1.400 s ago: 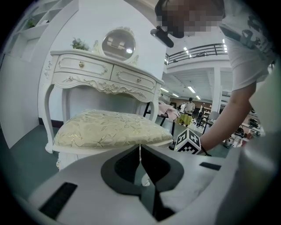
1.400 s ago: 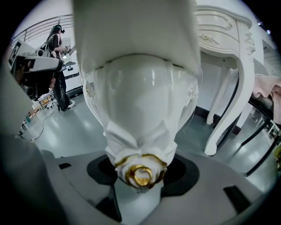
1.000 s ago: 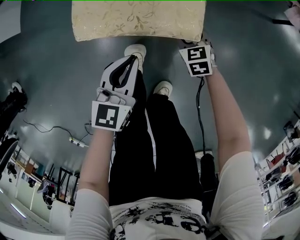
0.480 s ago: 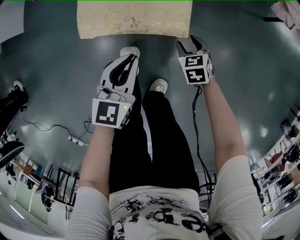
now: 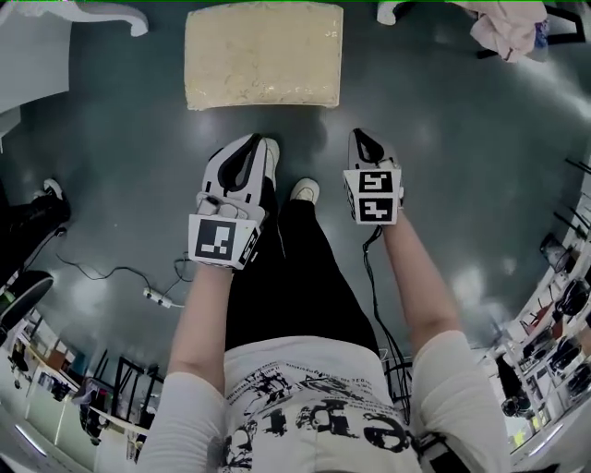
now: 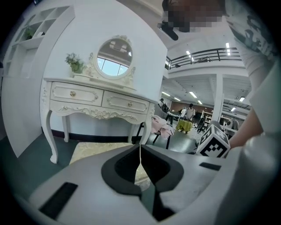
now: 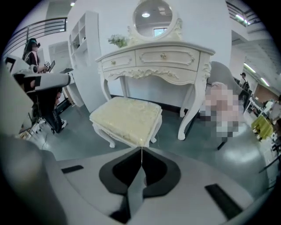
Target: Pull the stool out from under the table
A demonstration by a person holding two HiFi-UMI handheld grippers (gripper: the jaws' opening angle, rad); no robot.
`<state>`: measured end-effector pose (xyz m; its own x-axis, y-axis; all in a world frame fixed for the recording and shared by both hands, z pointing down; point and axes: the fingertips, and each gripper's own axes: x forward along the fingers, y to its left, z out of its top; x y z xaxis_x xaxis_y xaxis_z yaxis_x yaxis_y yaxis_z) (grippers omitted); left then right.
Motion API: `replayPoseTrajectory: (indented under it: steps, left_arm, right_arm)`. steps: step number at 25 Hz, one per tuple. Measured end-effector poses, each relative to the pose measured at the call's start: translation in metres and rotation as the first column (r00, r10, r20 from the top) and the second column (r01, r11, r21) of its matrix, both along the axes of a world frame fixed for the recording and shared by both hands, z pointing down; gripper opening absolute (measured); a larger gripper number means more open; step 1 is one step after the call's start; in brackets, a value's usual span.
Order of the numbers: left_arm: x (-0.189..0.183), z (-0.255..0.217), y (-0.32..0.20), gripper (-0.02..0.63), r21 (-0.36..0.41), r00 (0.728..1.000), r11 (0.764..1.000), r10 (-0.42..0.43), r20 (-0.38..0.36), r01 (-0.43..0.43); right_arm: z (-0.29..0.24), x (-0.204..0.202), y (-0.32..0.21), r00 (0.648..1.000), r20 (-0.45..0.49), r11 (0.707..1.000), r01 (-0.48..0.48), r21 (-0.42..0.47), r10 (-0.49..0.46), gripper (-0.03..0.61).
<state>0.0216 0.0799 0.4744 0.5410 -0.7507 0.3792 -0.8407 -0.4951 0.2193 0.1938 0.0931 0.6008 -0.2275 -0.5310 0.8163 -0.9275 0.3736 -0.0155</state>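
Observation:
The stool (image 5: 263,55), with a cream brocade cushion and white curved legs, stands on the dark floor in front of the white dressing table (image 7: 158,57). It is also in the right gripper view (image 7: 127,118) and the left gripper view (image 6: 90,151). My left gripper (image 5: 253,140) is shut with nothing in it and hangs over the person's shoes, short of the stool. My right gripper (image 5: 358,136) is shut too, empty, and level with the left one. Both point at the stool from a distance, jaws together in the left gripper view (image 6: 140,147) and the right gripper view (image 7: 141,149).
A chair draped with pink cloth (image 5: 508,28) stands right of the table. A cable and power strip (image 5: 159,297) lie on the floor at the left. White shelving (image 7: 85,44) stands left of the table. The person's legs and shoes (image 5: 305,189) are below the grippers.
The right gripper has come away from the stool's right front corner and drawn back. Both grippers and the person have moved back, so the stool now lies farther off.

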Motion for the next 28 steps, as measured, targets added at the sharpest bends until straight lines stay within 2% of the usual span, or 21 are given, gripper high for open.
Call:
replayPoseTrajectory:
  steps: [3,5,10,14,17,21,28]
  left_arm:
    - [-0.006,-0.044,-0.005,0.021,0.016,0.999,1.000,-0.022,-0.036,0.022]
    - [-0.012,-0.073,-0.011,0.021,0.044,0.999,0.999,-0.026,-0.040,0.028]
    - [-0.033,-0.151,-0.040,0.021,0.119,0.999,0.992,-0.026,-0.023,0.029]
    - [-0.047,-0.216,-0.071,0.021,0.182,1.000,0.983,-0.024,-0.007,0.025]
    - [-0.059,-0.265,-0.098,0.020,0.251,1.000,0.968,-0.018,0.003,0.016]
    - [-0.079,-0.333,-0.124,0.021,0.334,1.000,0.942,-0.014,0.012,0.010]
    - [-0.090,-0.419,-0.128,0.021,0.409,0.999,0.912,0.033,0.007,-0.033]
  right_arm:
    - [-0.060,-0.010,-0.009,0.999,0.039,0.997,-0.017,0.069,0.014,0.017]
    - [-0.106,-0.022,-0.020,0.998,0.070,0.990,-0.001,0.140,-0.008,0.017]
    - [-0.219,-0.065,-0.053,0.983,0.151,0.955,0.054,0.291,-0.101,0.017]
    - [-0.298,-0.085,-0.084,0.979,0.174,0.926,0.035,0.375,-0.107,0.017]
    - [-0.354,-0.095,-0.113,0.979,0.180,0.892,0.007,0.452,-0.099,0.017]
    - [-0.430,-0.104,-0.140,0.981,0.168,0.830,-0.016,0.558,-0.094,0.017]
    - [-0.536,-0.122,-0.146,0.974,0.199,0.747,-0.052,0.663,-0.109,0.017]
